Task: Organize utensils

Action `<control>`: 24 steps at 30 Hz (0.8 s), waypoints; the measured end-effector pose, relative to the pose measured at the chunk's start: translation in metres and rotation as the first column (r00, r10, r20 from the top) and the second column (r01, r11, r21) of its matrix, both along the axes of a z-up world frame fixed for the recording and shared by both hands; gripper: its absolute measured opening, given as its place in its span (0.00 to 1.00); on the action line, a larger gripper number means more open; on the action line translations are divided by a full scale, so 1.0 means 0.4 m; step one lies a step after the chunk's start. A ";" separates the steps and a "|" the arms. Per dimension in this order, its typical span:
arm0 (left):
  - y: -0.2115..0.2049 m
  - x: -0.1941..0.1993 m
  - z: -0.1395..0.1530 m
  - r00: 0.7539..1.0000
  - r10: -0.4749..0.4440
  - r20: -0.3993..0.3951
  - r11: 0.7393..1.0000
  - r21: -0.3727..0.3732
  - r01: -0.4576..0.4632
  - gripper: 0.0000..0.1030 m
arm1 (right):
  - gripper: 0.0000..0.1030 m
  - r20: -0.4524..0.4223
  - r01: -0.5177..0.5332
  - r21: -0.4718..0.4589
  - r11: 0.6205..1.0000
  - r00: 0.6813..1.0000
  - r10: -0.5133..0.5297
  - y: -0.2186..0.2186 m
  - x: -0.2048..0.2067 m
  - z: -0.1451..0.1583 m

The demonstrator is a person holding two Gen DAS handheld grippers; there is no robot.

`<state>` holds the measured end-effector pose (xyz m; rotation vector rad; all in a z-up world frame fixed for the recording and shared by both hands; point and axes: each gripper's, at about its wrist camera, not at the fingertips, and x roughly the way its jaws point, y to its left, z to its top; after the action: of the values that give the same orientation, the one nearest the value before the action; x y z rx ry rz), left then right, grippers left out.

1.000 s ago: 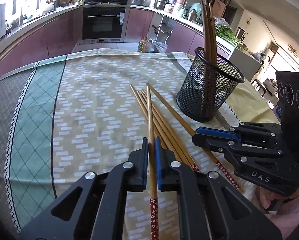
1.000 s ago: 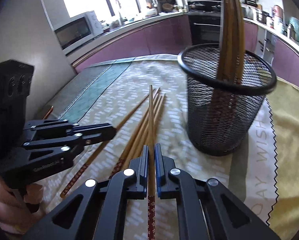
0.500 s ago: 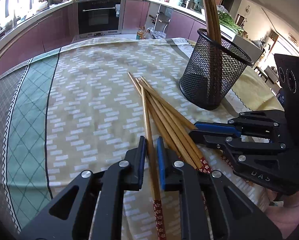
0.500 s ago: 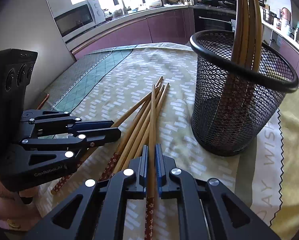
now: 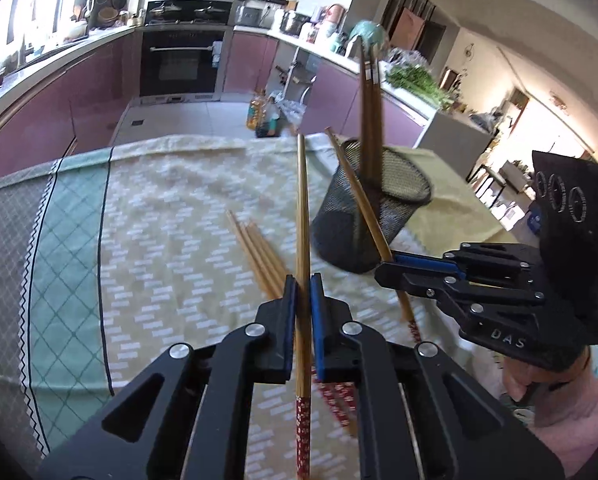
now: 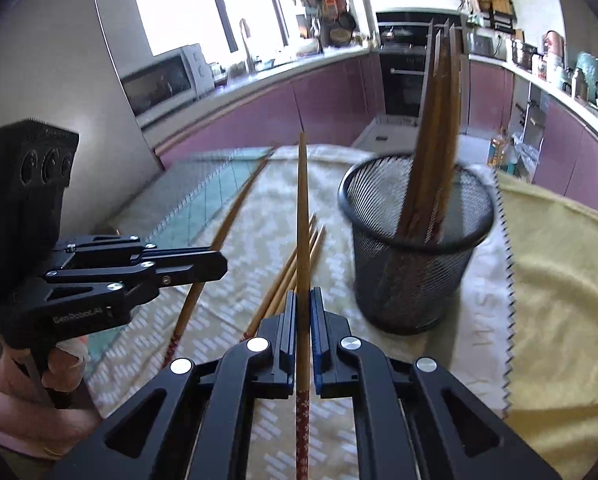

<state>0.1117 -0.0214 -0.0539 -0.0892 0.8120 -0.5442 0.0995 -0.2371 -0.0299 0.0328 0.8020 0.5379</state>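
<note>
My left gripper (image 5: 303, 292) has its jaws closing tight on one wooden chopstick (image 5: 303, 208), which is held off the cloth and points away from me. To its right, my right gripper (image 5: 383, 270) is shut on a second chopstick (image 5: 353, 188) that slants in front of the black mesh cup (image 5: 339, 236). In the right wrist view, the right gripper (image 6: 303, 304) pinches its chopstick (image 6: 302, 208), and the left gripper (image 6: 219, 266) carries the other chopstick (image 6: 235, 208). The mesh cup (image 6: 411, 280) holds several upright chopsticks (image 6: 439, 120). Loose chopsticks (image 5: 259, 256) lie on the cloth.
The patterned tablecloth (image 5: 171, 240) has a green border (image 5: 67, 264) on the left. A yellow cloth (image 6: 559, 280) lies right of the cup. A person's hand (image 6: 27, 412) grips the left handle. Purple kitchen cabinets and an oven stand beyond the table's far edge.
Both grippers have risen, each lifting its chopstick off the cloth so the tips now hang in the air. The other chopsticks stay on the table.
</note>
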 end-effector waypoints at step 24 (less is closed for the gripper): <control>-0.038 -0.004 0.276 0.974 -0.050 0.222 0.984 -0.156 0.086 0.08 | 0.06 0.208 0.084 0.136 0.987 0.972 -0.111 -0.132 0.016 0.206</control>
<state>0.1099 -0.0364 0.0565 -0.1513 0.5568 -0.6732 0.1057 -0.2898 0.0525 0.1285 0.5511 0.4886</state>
